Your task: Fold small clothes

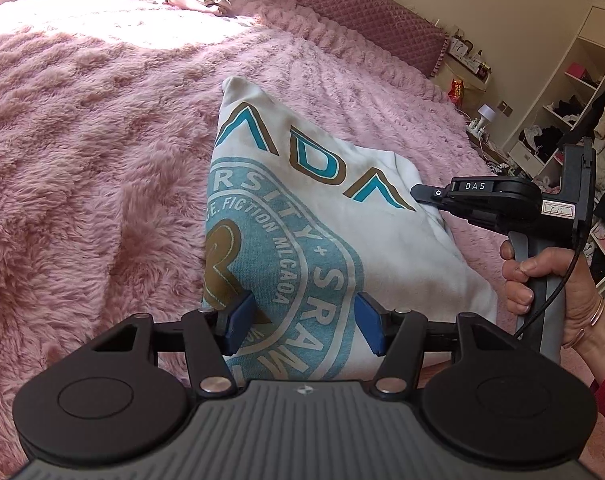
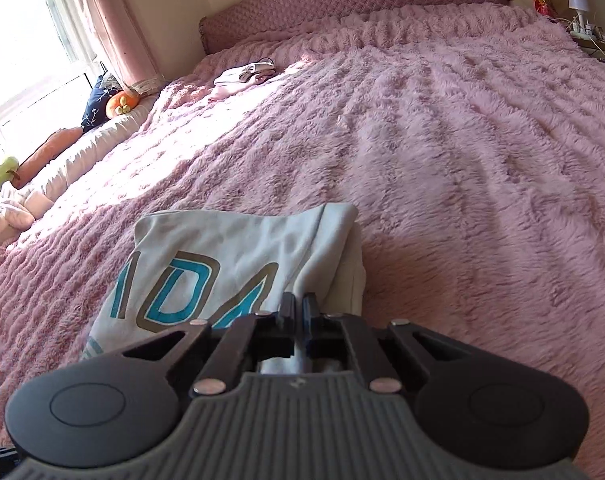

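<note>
White printed T-shirt [image 1: 342, 240] [image 2: 222, 264] lying partly folded on fuzzy pink blanket [image 1: 82, 160] [image 2: 462, 140], teal-and-brown lettering and round teal emblem facing up, one fold edge bunching at its right side, far corner lifting off slightly.

Your left gripper [image 1: 304, 322] has blue pads; your right hand [image 1: 542, 284] wears thin gold bangles, red sleeve
</note>
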### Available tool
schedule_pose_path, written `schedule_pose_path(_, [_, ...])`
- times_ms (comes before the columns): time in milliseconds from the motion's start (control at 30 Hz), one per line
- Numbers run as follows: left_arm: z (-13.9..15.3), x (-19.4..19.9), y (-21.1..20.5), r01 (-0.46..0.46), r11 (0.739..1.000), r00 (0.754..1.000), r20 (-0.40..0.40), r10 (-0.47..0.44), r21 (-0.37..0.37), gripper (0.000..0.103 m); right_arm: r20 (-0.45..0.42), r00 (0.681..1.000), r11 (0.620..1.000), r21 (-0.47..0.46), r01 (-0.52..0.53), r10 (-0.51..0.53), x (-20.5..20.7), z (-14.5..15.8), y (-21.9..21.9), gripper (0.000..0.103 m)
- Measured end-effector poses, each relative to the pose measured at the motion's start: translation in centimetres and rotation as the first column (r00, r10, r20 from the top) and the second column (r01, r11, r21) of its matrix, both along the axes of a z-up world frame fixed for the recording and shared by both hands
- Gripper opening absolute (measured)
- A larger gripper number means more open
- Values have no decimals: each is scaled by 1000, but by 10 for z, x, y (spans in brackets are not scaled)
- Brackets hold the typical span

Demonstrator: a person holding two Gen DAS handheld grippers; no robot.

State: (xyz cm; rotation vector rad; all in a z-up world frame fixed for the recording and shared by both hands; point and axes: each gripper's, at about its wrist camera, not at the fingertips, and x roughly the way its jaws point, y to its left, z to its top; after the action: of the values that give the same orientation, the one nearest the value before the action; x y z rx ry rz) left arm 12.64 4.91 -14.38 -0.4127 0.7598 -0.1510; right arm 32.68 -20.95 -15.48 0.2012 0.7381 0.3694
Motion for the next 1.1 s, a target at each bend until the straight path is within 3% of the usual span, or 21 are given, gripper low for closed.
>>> schedule_pose_path(100, [0,2,-1,-1,1000,1000,-4,1,-5,68,51,998,998,-41,37,-35,1,6,3,0])
schedule_pose_path(267, [-2,6,-4,0,1000,1000,-12,0,3,71,-30,999,992,-123,28,-32,12,-26,11,0])
schedule_pose_path(333, [-1,6,-5,1,1000,1000,-15,-1,17,71,-31,999,994,-108,32,-35,11,-30,8,1])
schedule_pose_path(433, [6,4,-6,2,1000,1000,-19,-2,28,71,6,997,996,-57,72,-72,-3,-13,-2,14])
schedule_pose_path(533, [19,-1,-6,-14,999,999,-35,16,37,71,48,997,997,-49,62,-60,-38,17,-5,29])
schedule_pose_path(633, [36,-12,-7,-40,997,999,-32,42,63,71,80,996,994,-100,41,-33,-90,47,0,45])
schedule_pose_path(733, [55,-24,-10,-72,992,997,-24,75,106,76,95,995,986,-163,36,-21,-139,64,10,48])
schedule_pose_path(833, [73,-38,-13,-96,986,995,-24,101,139,79,57,998,986,-159,50,-41,-180,72,16,60])
schedule_pose_path(967, [89,-57,-17,-107,980,992,-50,116,169,86,37,997,984,-163,75,-70,-222,84,26,60])
schedule_pose_path(1100, [98,-74,-21,-116,973,987,-88,136,198,87,41,994,972,-212,105,-98,-248,95,39,62])
